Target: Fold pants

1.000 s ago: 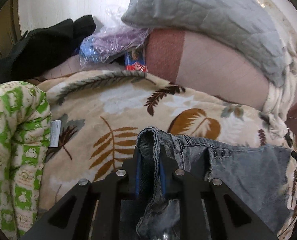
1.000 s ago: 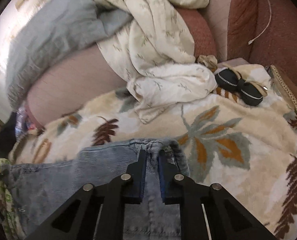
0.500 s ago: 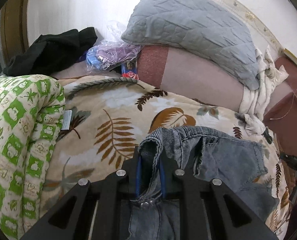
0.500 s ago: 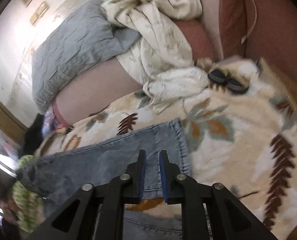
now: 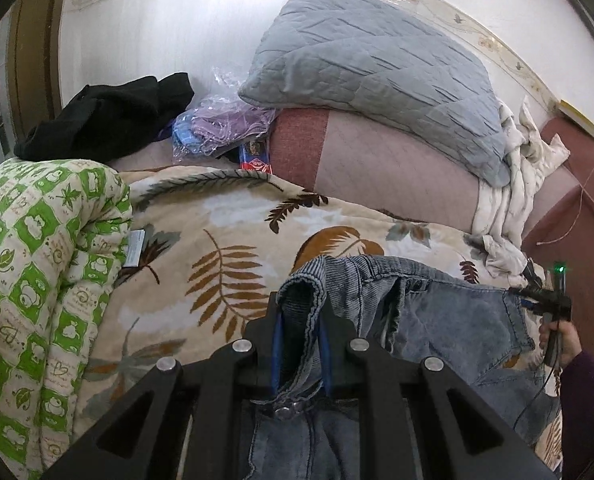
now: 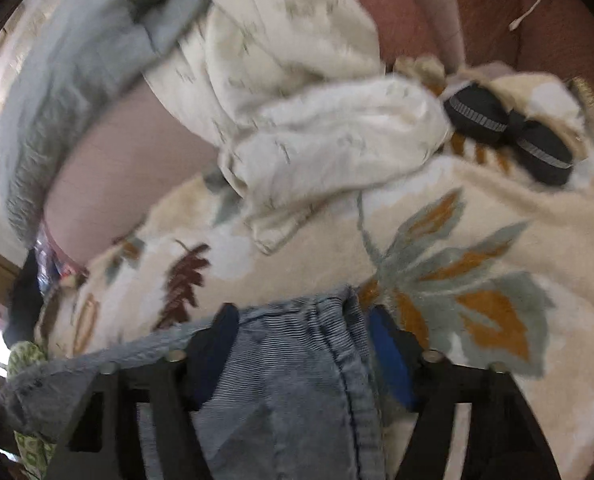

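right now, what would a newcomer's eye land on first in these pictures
First the blue jeans spread across the leaf-print blanket, their waistband pinched in the left gripper at the bottom of the left view. The right gripper has its jaws spread wide over a hem of the jeans. After that, the green-and-white quilt on the left and the grey pillow leaning on the wall.

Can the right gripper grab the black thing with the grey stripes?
Probably yes. The black striped item lies uncovered on the leaf-print blanket ahead of the right gripper, whose fingers are open, though the jeans lie between them.
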Tool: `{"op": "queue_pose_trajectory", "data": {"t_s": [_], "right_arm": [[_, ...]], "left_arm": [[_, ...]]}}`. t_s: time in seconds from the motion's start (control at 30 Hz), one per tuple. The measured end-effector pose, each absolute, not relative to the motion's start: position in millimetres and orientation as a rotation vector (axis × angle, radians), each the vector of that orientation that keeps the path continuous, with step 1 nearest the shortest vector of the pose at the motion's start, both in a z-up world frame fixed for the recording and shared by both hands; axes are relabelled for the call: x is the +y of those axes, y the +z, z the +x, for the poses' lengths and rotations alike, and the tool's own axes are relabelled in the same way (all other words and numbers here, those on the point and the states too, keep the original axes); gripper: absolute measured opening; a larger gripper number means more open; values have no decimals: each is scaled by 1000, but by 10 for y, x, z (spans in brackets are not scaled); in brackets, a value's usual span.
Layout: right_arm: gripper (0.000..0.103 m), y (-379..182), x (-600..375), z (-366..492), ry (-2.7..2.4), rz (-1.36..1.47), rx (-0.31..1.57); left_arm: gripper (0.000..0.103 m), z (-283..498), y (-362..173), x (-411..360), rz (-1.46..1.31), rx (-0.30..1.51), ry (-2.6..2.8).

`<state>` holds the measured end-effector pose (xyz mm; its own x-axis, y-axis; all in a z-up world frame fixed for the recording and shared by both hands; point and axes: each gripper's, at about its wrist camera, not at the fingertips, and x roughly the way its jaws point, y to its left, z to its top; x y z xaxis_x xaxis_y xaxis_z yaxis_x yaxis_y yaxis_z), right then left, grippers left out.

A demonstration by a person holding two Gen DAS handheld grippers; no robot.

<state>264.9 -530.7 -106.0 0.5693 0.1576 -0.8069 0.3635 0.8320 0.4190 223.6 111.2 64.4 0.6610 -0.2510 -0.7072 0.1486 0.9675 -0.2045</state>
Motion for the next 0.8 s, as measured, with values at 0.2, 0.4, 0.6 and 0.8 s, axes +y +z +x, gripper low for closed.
{"op": "queue_pose_trajectory", "data": {"t_s": [0.2,0.4,0.6,0.8], "right_arm": [[19,-961,-5211,2550,-109,513,947],[17,-281,-5169,2095,-84,520,762],[17,84,-5265,1378,-97,535,646],[17,43,-5234,496,-93,575,622]], "left_arm": [[16,2168,689,1103,-140,815,-227],[16,1947,752,1242,-188,806,-233],[16,1537,711,1447,-243,788,-250],[16,895,476,1667,-296,806,-259]]}}
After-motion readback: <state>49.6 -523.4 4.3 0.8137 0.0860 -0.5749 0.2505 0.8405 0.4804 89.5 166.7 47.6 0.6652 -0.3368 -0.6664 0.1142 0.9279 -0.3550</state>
